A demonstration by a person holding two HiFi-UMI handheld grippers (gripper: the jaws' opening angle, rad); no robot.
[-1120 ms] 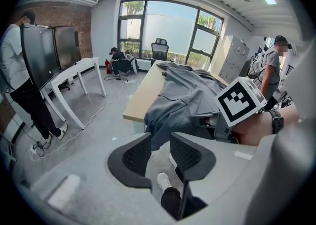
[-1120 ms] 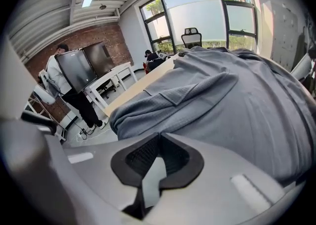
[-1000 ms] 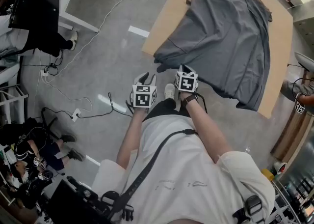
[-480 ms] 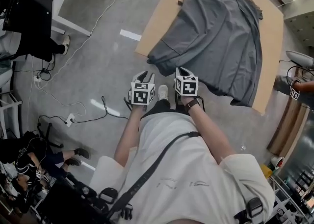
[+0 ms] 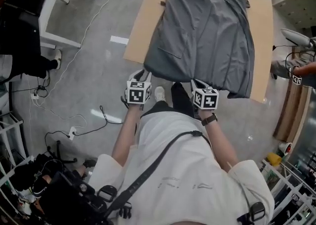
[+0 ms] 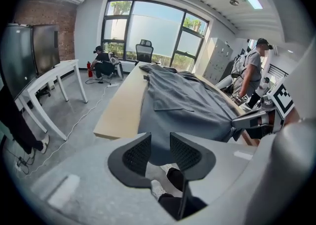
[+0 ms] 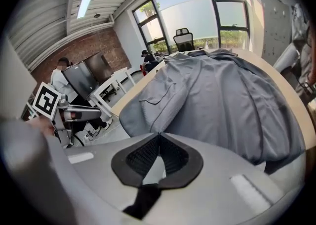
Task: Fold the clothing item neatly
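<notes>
A grey shirt (image 5: 207,31) lies spread on a tan table (image 5: 143,17), and its near hem hangs over the table's front edge. My left gripper (image 5: 141,74) is at the hem's left corner. In the left gripper view the shirt (image 6: 187,100) hangs just beyond the open left gripper (image 6: 160,136), and nothing is pinched between the pads. My right gripper (image 5: 196,82) is below the hem's middle-right. Seen in the right gripper view, the right gripper (image 7: 159,134) is shut with its tips touching and empty, and the shirt (image 7: 222,95) lies ahead of it.
A white desk (image 5: 64,2) stands left of the table, with cables (image 5: 84,120) trailing over the grey floor. A person (image 6: 254,71) stands at the table's right side. An office chair (image 6: 145,51) is at its far end. Shelving (image 5: 291,189) is at lower right.
Both grippers have come closer to the shirt's hanging hem. The right gripper has moved right, away from the left one, which stays near the hem's left corner.
</notes>
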